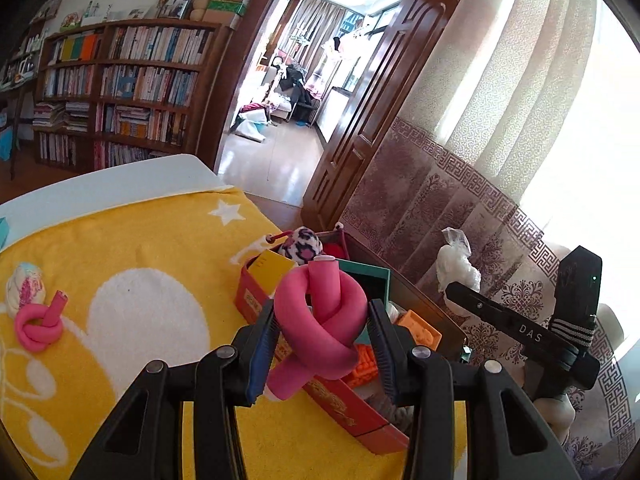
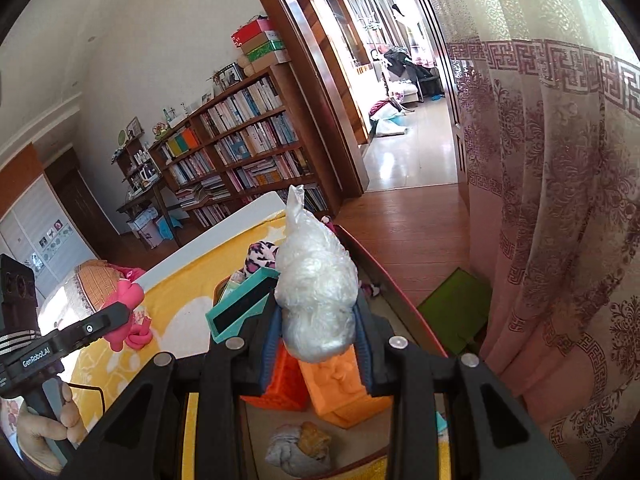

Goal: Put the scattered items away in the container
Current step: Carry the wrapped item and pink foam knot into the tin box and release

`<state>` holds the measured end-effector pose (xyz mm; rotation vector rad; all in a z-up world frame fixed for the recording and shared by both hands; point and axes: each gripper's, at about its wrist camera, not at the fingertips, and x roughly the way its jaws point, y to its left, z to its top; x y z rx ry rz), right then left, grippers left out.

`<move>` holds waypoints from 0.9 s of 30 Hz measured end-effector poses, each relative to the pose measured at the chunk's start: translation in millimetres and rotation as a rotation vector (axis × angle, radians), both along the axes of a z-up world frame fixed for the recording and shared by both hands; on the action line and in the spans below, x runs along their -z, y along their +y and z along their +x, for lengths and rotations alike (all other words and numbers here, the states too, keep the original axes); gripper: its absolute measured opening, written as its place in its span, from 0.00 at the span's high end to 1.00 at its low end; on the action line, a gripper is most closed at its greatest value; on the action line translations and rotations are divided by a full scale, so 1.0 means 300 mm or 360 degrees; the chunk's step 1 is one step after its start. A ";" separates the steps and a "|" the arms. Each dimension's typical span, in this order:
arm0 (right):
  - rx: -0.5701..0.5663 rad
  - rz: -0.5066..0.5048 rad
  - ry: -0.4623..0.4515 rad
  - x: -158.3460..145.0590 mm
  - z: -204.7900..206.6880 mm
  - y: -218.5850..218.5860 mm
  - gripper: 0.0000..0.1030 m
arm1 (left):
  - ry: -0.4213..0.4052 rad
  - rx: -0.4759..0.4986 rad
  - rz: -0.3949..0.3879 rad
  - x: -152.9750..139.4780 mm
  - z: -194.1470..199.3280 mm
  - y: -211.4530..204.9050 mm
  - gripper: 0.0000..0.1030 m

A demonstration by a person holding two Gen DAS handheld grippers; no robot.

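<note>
The left gripper (image 1: 322,330) clamps a knotted pink foam curler (image 1: 320,320); the right gripper (image 2: 318,334) grips a tied plastic bag (image 2: 316,292), the red box (image 1: 340,412) at six o'clock.

Fluffy terry-like yellow towel (image 1: 140,248), seemingly matt foam pink knot (image 1: 320,320), crinkly glossy plastic bag (image 2: 316,292).

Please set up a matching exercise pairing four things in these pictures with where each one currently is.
Things:
1. Big pink foam knot
2. White plastic bag bundle
3. Small pink foam knot
4. Orange blocks

Places:
A. Lying on the yellow towel
B. Held in the left gripper
C. Inside the red box
D. Held in the right gripper

Pairs: 1-B, 2-D, 3-A, 4-C
</note>
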<state>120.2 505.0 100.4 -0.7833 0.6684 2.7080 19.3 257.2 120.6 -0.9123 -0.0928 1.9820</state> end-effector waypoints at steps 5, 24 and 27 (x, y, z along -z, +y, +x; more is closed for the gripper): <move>0.0019 -0.0030 0.0003 0.016 0.029 0.040 0.65 | -0.0032 0.0159 -0.0047 0.035 0.079 0.148 0.55; -0.0055 -0.0012 -0.0021 0.023 0.011 0.061 0.65 | 0.0043 0.0148 -0.0098 0.051 0.165 0.165 0.18; -0.0079 0.0003 -0.0043 0.023 -0.034 0.057 0.64 | 0.0031 0.0103 -0.0099 0.057 0.150 0.132 0.18</move>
